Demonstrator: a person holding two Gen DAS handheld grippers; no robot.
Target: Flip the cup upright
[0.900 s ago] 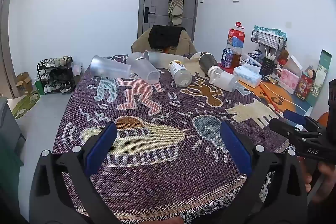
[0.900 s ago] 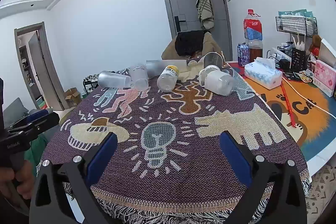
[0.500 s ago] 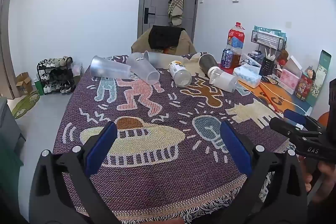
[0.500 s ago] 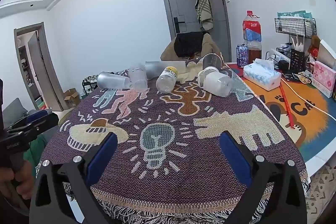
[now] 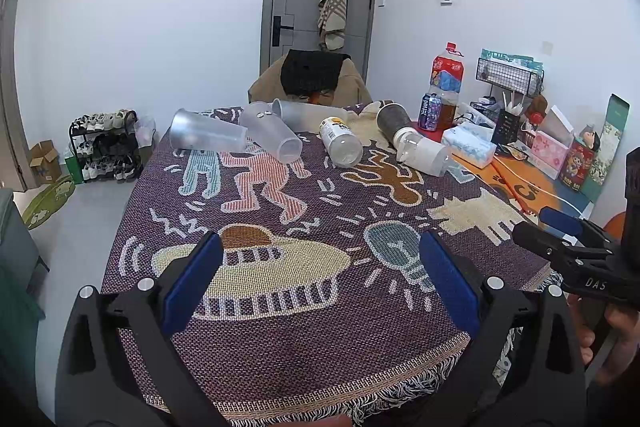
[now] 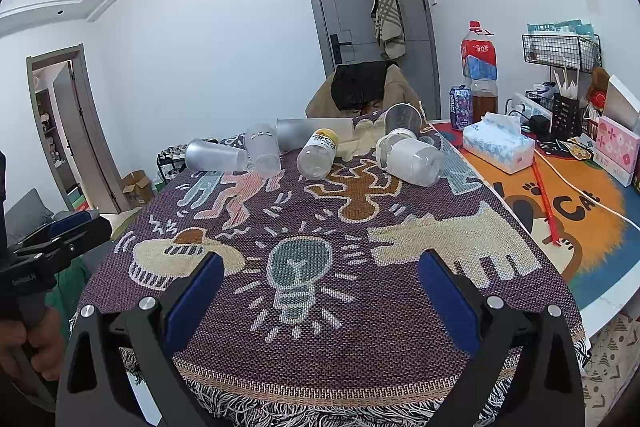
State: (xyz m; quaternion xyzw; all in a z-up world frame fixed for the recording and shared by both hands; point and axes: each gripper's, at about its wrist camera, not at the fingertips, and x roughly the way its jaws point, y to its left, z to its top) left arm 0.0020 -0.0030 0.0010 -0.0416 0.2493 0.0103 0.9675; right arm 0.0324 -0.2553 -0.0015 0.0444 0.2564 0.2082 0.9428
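Several cups and bottles lie on their sides at the far end of the patterned cloth: a frosted cup (image 5: 206,135) (image 6: 216,155) at far left, a second frosted cup (image 5: 272,137) (image 6: 263,149), a long frosted cup (image 5: 310,113) (image 6: 314,133) behind, a yellow-capped bottle (image 5: 340,143) (image 6: 318,155), a dark cup (image 5: 394,119) (image 6: 404,119) and a white bottle (image 5: 424,153) (image 6: 414,161). My left gripper (image 5: 320,279) is open and empty over the near cloth. My right gripper (image 6: 320,283) is open and empty, also well short of the cups.
The purple cartoon cloth (image 5: 320,219) covers the table; its fringed edge is near me. On the right stand a tissue pack (image 6: 498,145), a large drink bottle (image 6: 478,75), a can (image 6: 460,105), boxes and a wire rack. A chair (image 5: 312,79) sits behind the table.
Both views have shifted very slightly; the grippers stay open and nothing on the table has moved.
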